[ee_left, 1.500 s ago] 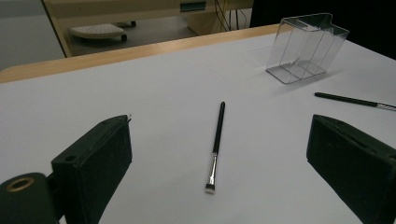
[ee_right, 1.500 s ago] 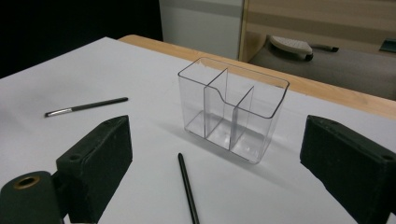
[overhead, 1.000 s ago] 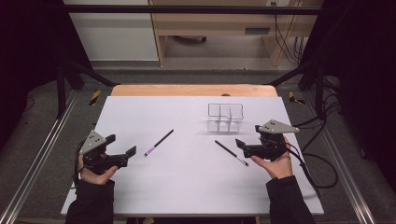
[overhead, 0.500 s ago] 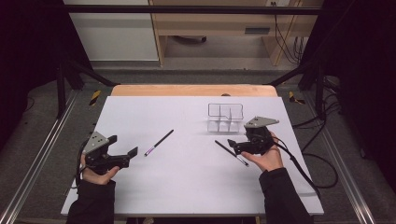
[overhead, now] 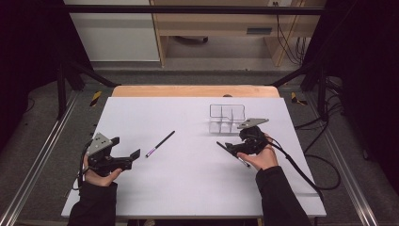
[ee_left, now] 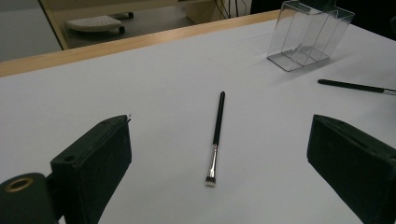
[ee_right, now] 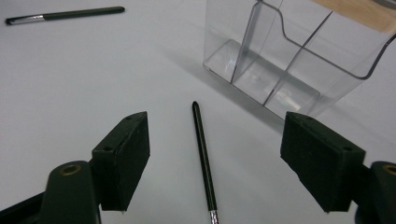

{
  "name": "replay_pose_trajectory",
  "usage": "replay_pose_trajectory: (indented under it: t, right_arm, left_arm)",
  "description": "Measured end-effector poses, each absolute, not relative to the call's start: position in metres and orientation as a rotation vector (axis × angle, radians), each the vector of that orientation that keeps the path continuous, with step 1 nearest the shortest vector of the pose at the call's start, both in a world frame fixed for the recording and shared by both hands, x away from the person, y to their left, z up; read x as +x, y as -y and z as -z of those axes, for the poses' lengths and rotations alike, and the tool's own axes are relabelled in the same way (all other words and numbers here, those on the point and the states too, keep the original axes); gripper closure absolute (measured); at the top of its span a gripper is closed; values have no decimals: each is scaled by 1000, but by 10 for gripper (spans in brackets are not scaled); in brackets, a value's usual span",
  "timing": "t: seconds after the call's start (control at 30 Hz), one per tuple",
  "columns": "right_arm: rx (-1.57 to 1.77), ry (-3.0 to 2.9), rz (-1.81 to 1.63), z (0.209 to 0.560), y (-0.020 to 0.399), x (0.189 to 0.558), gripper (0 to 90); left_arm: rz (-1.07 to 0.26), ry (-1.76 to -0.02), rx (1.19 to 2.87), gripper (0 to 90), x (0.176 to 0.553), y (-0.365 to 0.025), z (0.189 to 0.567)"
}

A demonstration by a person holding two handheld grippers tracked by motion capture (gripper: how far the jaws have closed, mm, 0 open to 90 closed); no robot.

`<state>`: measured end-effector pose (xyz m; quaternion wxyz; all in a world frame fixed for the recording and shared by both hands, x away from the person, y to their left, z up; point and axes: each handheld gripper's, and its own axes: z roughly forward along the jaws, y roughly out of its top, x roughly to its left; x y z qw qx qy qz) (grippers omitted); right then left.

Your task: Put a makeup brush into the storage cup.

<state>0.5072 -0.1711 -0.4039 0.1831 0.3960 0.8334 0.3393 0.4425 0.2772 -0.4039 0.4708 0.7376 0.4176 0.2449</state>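
The right gripper point(overhead: 230, 149) sits low over the table's right half, its jaws apart and just now closing. A slim black makeup brush point(ee_right: 204, 158) lies on the surface between them, and neither pad touches it. In the right gripper view this brush's handle end points up toward the clear acrylic organizer point(ee_right: 299, 56), with its metal ferrule at the bottom edge of that view. The person's right hand point(overhead: 261, 157) holds the gripper from the near side, and its cable trails off toward the right edge.

The left gripper point(overhead: 134, 155) rests near the table's near-left corner, jaws wide apart and holding nothing. A second makeup brush point(ee_left: 215, 140) lies ahead of it on the white table point(overhead: 188, 188), well clear of both pads. It lies left of the table's middle, with its bristle end toward the gripper.

The organizer stands upright toward the far edge, right of centre, just beyond the right gripper. It has thin dividers that split it into compartments, all of them bare.
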Motion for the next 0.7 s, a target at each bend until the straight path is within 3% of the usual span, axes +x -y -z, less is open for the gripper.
replay_pose_trajectory:
  t: [0.7]
  right_arm:
    - [1195, -2460, -776, 431, 160, 526, 419]
  left_arm:
    - [-599, -1016, 1820, 58, 443, -275, 404]
